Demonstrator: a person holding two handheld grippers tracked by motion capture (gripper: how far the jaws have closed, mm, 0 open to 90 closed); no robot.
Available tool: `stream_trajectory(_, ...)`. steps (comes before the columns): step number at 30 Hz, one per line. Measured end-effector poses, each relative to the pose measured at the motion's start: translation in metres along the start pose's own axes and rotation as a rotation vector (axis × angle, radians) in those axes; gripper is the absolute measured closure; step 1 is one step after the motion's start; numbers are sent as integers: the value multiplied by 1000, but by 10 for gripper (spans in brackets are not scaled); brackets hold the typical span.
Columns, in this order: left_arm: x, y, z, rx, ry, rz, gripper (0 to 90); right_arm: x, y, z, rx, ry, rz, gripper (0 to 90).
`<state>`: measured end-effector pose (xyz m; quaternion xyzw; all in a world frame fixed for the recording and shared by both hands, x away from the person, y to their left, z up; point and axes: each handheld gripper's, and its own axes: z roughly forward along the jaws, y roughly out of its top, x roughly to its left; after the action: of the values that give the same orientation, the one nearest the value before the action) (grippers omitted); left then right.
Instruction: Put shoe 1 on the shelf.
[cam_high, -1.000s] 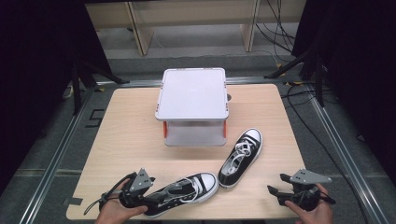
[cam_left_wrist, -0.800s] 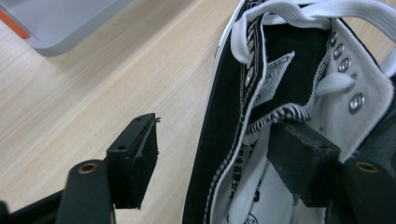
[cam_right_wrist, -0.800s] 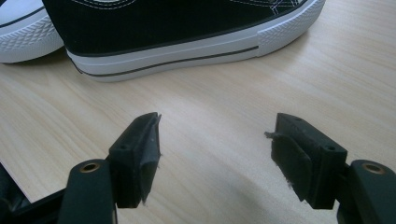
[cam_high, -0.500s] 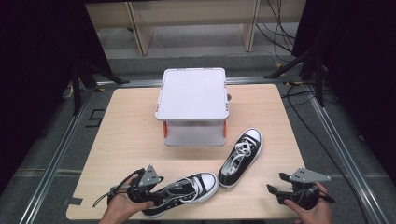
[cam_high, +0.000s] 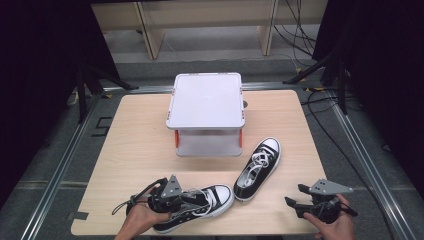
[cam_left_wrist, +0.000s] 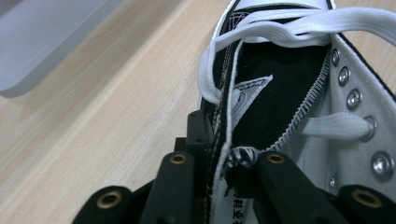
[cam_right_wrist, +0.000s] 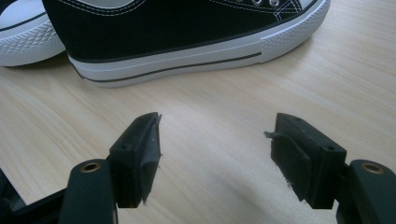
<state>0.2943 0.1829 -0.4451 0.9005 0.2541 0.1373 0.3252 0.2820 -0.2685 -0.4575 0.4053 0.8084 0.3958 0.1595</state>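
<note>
A black high-top sneaker (cam_high: 200, 207) with white laces lies near the table's front edge. My left gripper (cam_high: 172, 200) sits at its heel end. In the left gripper view my left gripper (cam_left_wrist: 224, 163) has just been closing, and its jaws now pinch the collar edge of that sneaker (cam_left_wrist: 280, 79). The second sneaker (cam_high: 257, 162) lies to the right, toe pointing away. My right gripper (cam_high: 295, 200) rests low at the front right, apart from both shoes. In its own view my right gripper (cam_right_wrist: 215, 144) stands open over bare wood, facing the second sneaker's side (cam_right_wrist: 177, 28).
A grey lidded box (cam_high: 206, 100) with orange latches stands at the middle back of the wooden table (cam_high: 135, 150); its corner (cam_left_wrist: 42, 37) is in the left gripper view. Dark stands and cables surround the table.
My left gripper has slid to the right onto the near sneaker's heel end and its jaws have closed on the collar. The right gripper and both shoes have stayed put.
</note>
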Motion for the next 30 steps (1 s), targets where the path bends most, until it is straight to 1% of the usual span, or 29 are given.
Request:
stream_trajectory(2, 0, -1, 0, -6, 3, -10, 832, 0, 0, 0, 0, 0, 4, 333)
stream_trajectory(3, 0, -1, 0, -11, 6, -33, 836, 0, 0, 1, 2, 4, 7, 333)
stream_trajectory(4, 0, -1, 0, -11, 6, -33, 839, 0, 0, 1, 2, 4, 7, 333)
stream_trajectory(5, 1, -1, -2, -11, 7, -26, 839, -1, 0, 1, 0, 4, -3, 333)
stream_trajectory(6, 1, 1, -3, -13, 16, -32, 842, -1, 0, 1, -1, 4, -1, 333)
stream_trajectory(7, 1, 1, -3, -13, 16, -32, 844, -1, 0, 1, -1, 4, -1, 333)
stream_trajectory(8, 2, 1, -5, -18, 30, -39, 844, -1, 0, 1, -2, 6, 0, 333)
stream_trajectory(9, 3, 2, -7, -24, 39, -54, 853, -1, 0, -2, -10, -2, -7, 333)
stream_trajectory(10, 7, 1, -9, -23, 44, -57, 855, -1, 0, -2, -10, -4, -6, 333)
stream_trajectory(12, 12, -1, -9, -49, 47, -114, 858, -1, 0, -2, -4, 2, -2, 333)
stream_trajectory(13, 13, -1, -9, -51, 43, -138, 858, -1, 0, -1, -8, 3, -4, 333)
stream_trajectory(14, 16, -2, -10, -47, 50, -152, 858, -1, 0, -1, -11, 1, 0, 333)
stream_trajectory(15, 19, -1, -12, -31, 50, -145, 858, 1, 1, -2, -4, 17, 19, 333)
stream_trajectory(16, 23, 0, -14, -24, 63, -148, 858, 0, 1, -2, -14, 12, 7, 333)
stream_trajectory(17, 25, 1, -15, -34, 77, -162, 858, 1, 1, -2, -4, 15, 18, 333)
stream_trajectory(18, 27, 2, -17, -31, 76, -156, 857, 0, 1, -2, -8, -2, 0, 333)
stream_trajectory(19, 28, 4, -20, -33, 82, -170, 857, 0, 1, -2, -4, 2, 3, 333)
stream_trajectory(20, 28, 4, -20, -33, 82, -170, 857, 0, 1, -2, -5, 1, 3, 333)
stream_trajectory(21, 32, 5, -24, -36, 83, -171, 856, 0, 1, -3, -8, 0, 1, 333)
stream_trajectory(22, 33, 6, -27, -31, 77, -182, 856, 0, 1, -3, -9, -1, 2, 333)
stream_trajectory(23, 34, 8, -29, -45, 78, -195, 856, 0, 1, -3, -9, -1, 2, 332)
stream_trajectory(25, 37, 11, -36, -43, 57, -206, 857, 0, 1, -2, -18, -1, -4, 333)
stream_trajectory(27, 38, 13, -39, -51, 52, -214, 857, 0, 1, -3, -14, -6, 1, 333)
stream_trajectory(28, 41, 17, -46, -66, 41, -235, 856, 0, 1, -3, -15, -6, -2, 333)
stream_trajectory(29, 43, 20, -49, -65, 35, -245, 856, 0, 1, -3, -10, 0, 5, 332)
stream_trajectory(30, 46, 23, -52, -64, 41, -229, 855, 0, 1, -3, -12, -9, 3, 332)
